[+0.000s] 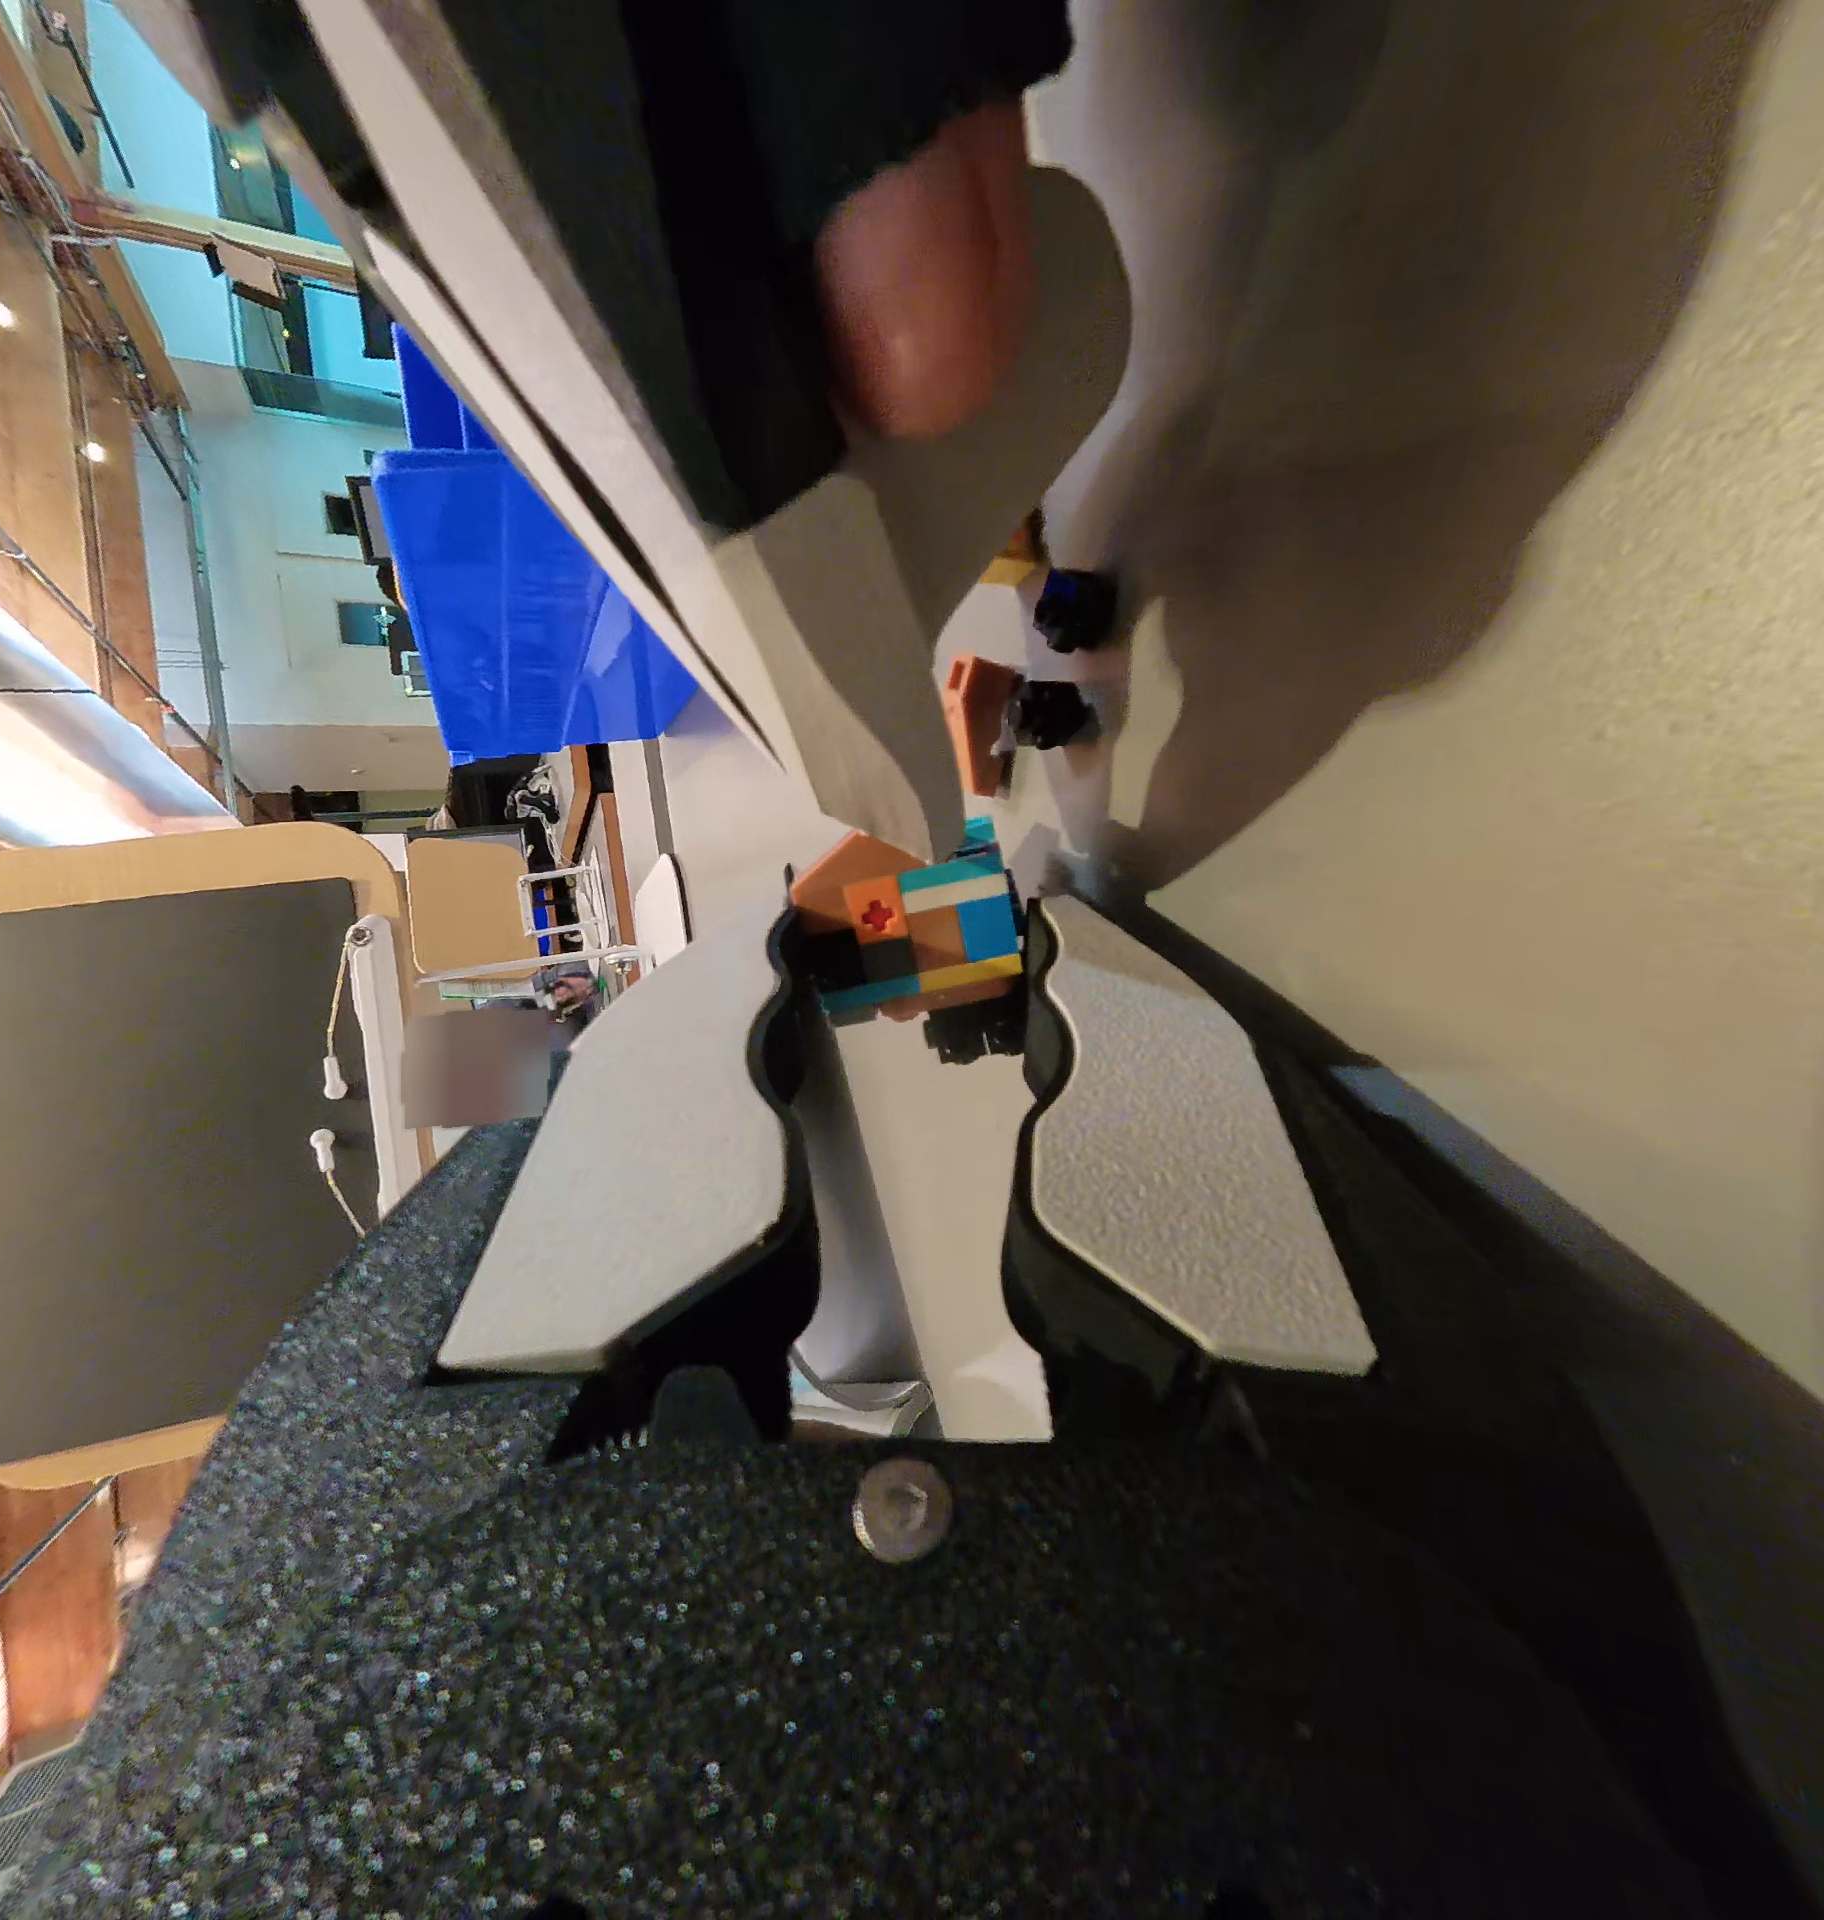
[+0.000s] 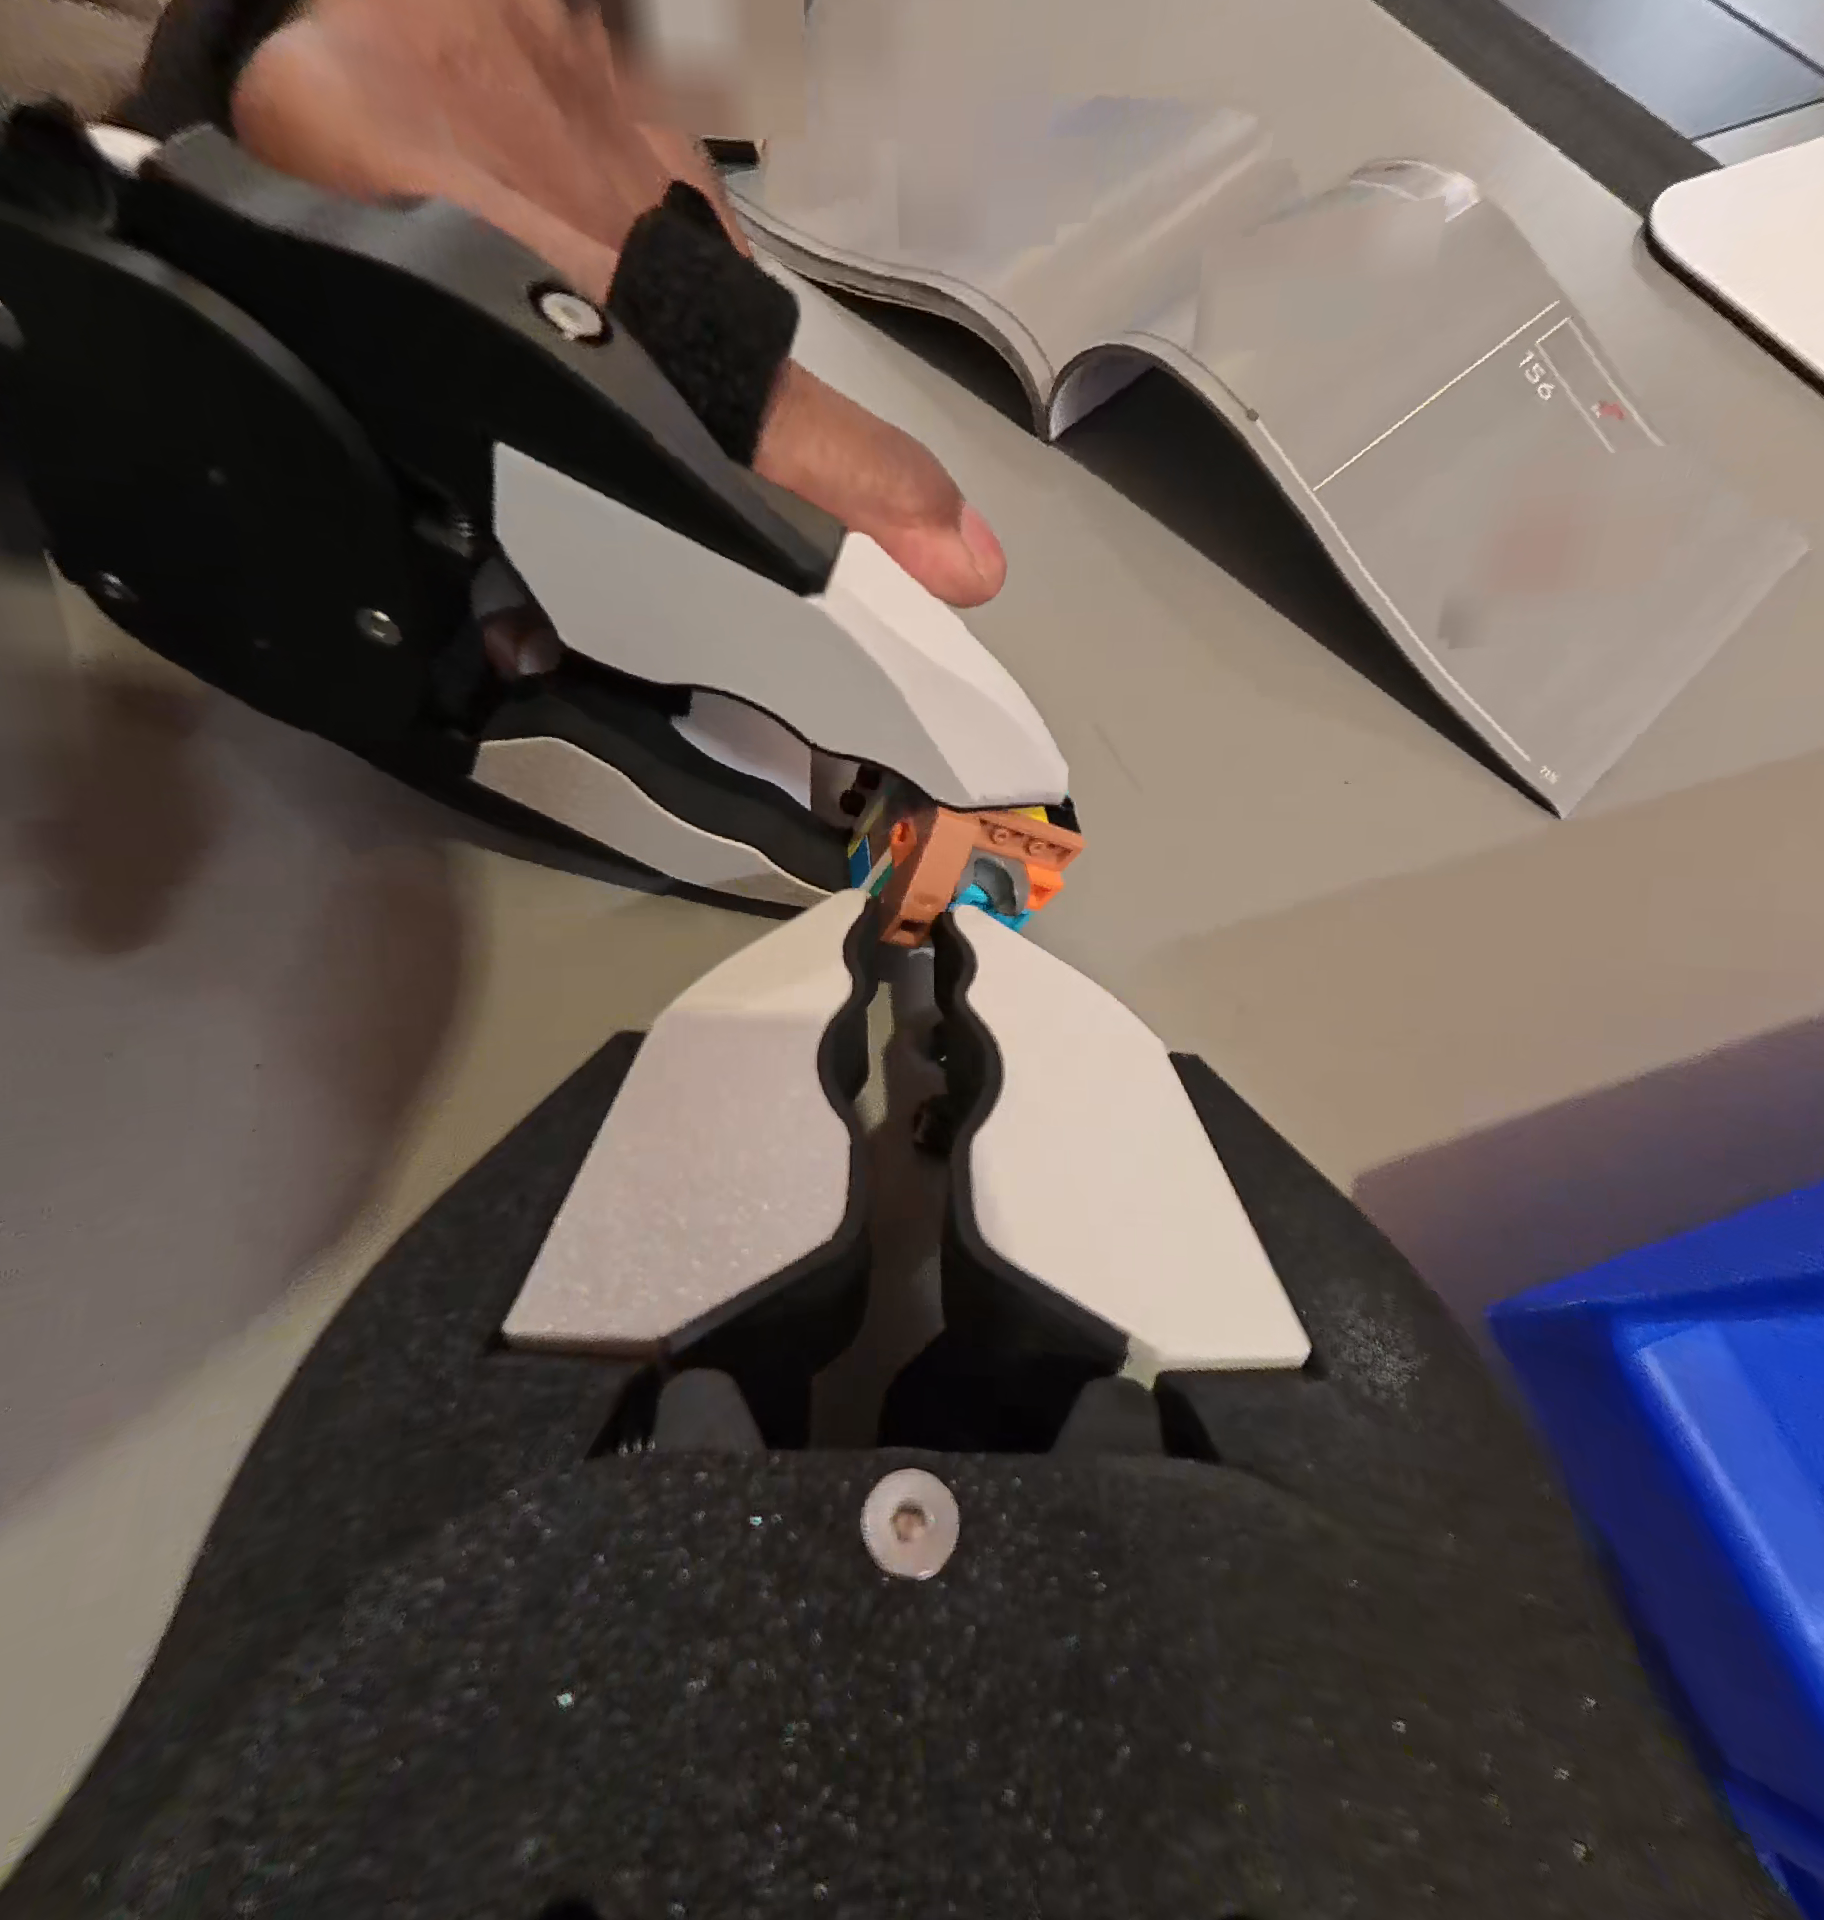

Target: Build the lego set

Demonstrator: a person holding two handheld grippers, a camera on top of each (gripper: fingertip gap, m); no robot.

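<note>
Left hand-held gripper (image 1: pixel 913 961) pinching the lego build (image 1: pixel 913 935), right hand-held gripper (image 2: pixel 903 925) pinching its brown piece (image 2: pixel 923 868), so I'd press squarely, slowly.

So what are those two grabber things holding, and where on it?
Both hold the small lego build. The left gripper clamps its two opposite sides; the right gripper pinches the brown piece at its end.

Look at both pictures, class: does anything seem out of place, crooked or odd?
Mostly no. The lego model sits tilted between the left gripper fingers while the right gripper pinches a brown piece on it. A few loose pieces lie scattered on the table. The open booklet has curled pages. Nothing looks broken.
</note>
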